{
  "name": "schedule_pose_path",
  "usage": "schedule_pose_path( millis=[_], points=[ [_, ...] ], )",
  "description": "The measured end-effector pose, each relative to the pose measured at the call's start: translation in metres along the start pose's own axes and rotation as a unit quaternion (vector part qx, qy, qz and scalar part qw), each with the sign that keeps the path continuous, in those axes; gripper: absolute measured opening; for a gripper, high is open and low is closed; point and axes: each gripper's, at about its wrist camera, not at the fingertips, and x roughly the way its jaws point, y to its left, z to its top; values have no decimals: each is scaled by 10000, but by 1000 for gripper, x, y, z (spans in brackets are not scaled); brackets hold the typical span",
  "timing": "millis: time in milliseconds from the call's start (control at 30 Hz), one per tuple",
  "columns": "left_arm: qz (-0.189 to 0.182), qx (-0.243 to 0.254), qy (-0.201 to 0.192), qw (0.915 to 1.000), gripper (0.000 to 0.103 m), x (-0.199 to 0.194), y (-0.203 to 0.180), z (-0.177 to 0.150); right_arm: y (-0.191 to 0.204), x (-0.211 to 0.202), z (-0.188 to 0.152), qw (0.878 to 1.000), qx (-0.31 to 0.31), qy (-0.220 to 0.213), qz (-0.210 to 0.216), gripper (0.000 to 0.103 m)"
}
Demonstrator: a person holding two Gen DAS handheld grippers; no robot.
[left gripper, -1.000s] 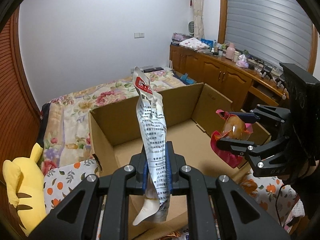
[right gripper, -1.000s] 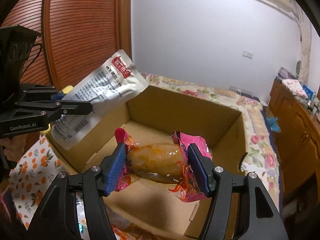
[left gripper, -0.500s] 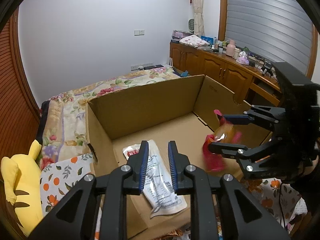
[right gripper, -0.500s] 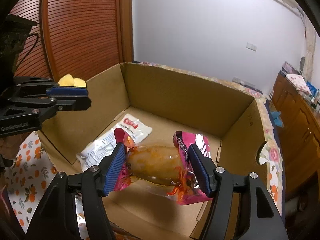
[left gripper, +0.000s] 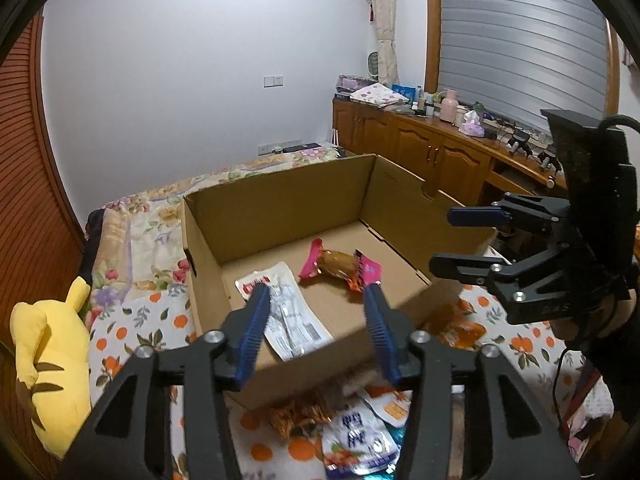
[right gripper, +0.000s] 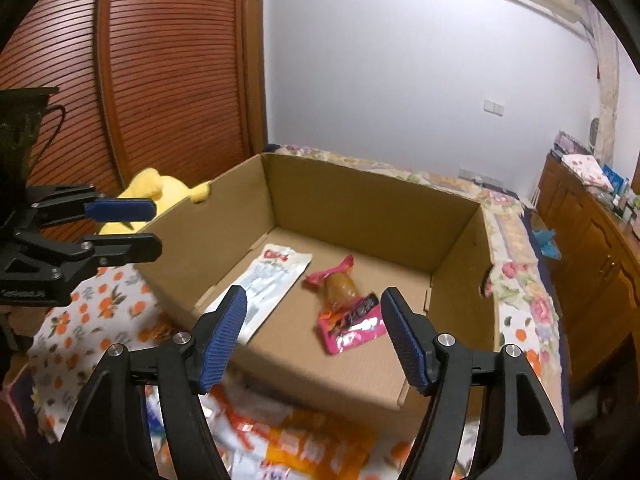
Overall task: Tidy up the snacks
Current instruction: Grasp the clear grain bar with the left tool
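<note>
Bedroom, white walls, slatted wooden doors; bed (left gripper: 132,224) with flowered cover carrying an orange-print cloth (left gripper: 136,332) and an open cardboard box (left gripper: 276,208).

Left gripper (left gripper: 316,332): tilted downward, above the box's near edge at its left end. Jaws have just been opening and stand apart; nothing between the blue pads (left gripper: 252,332).

Right gripper (right gripper: 316,336): same downward tilt, above the near edge toward the right end. Jaws have just been opening, spread wide, holding nothing.

White snack pouch (right gripper: 264,284): flat on the box floor along the left wall, red label toward the far wall.

Pink snack packet (right gripper: 344,304): flat on the box floor, mid-floor, just beside the pouch, apart from both grippers.

Box floor: right half and far strip bare; all four walls upright, cut-out handle (right gripper: 484,284) in the right wall.

Loose snack bags (left gripper: 360,436): heaped on the cloth against the box's near wall, beneath both grippers; partly blurred.

Yellow plush toy (left gripper: 48,364): beside the box's left wall, on the bed's edge.
</note>
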Motion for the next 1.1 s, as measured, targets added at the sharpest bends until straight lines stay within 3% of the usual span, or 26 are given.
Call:
schedule_pose_path(
  millis=[167, 733, 1100],
  points=[
    [-34, -76, -12, 10000, 70, -10, -11, -21, 9, -21, -20, 10000, 1, 18, 36, 72],
    [-517, -33, 560, 9971, 70, -1, -75, -102, 10, -36, -97, 9985, 373, 407, 18, 72],
    [-872, 20, 926, 9919, 69, 21, -109, -124, 10, -24, -128, 9965, 462, 693, -4, 72]
  ],
)
